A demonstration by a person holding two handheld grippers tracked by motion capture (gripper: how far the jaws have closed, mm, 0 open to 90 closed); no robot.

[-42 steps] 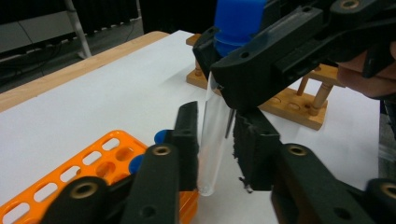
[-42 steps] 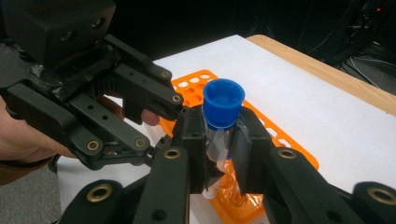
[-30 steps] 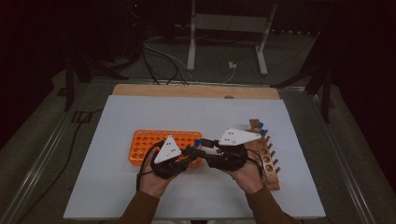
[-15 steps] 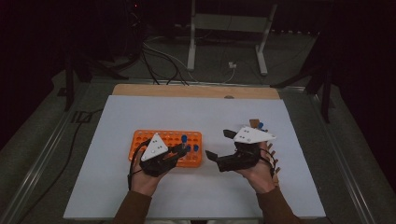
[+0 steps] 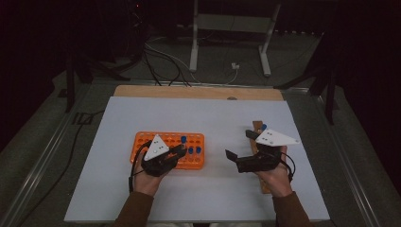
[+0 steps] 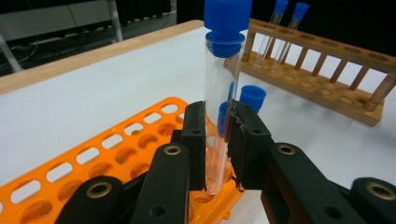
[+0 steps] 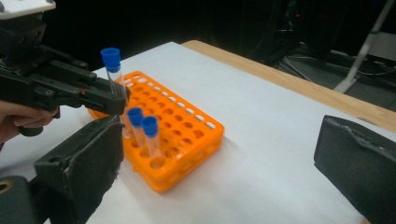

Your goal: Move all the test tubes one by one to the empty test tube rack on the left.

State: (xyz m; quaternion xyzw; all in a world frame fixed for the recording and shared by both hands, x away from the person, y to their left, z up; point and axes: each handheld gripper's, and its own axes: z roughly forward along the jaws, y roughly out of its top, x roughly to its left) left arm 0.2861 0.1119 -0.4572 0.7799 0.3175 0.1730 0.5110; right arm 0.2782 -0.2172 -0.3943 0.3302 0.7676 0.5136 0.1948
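Observation:
My left gripper (image 5: 181, 151) (image 6: 217, 128) is shut on a clear test tube with a blue cap (image 6: 220, 79) (image 7: 113, 65). The tube stands upright, and its lower end reaches into the orange rack (image 5: 165, 138) (image 6: 116, 149) (image 7: 187, 126) near one end. Two more blue-capped tubes (image 7: 142, 123) (image 5: 195, 150) stand in the rack beside it. My right gripper (image 5: 240, 144) (image 7: 219, 128) is open and holds nothing. It hovers over the white mat to the right of the orange rack.
A wooden peg rack (image 5: 257, 130) (image 6: 322, 81) lies under the right hand, with two blue-capped tubes (image 6: 289, 11) at its far end. The white mat (image 5: 213, 118) covers the table, and a wooden strip (image 5: 198, 92) runs along its far edge.
The two grippers were close together at the middle and have drawn apart. The left one carried the tube leftward to the orange rack; the right one moved right, open.

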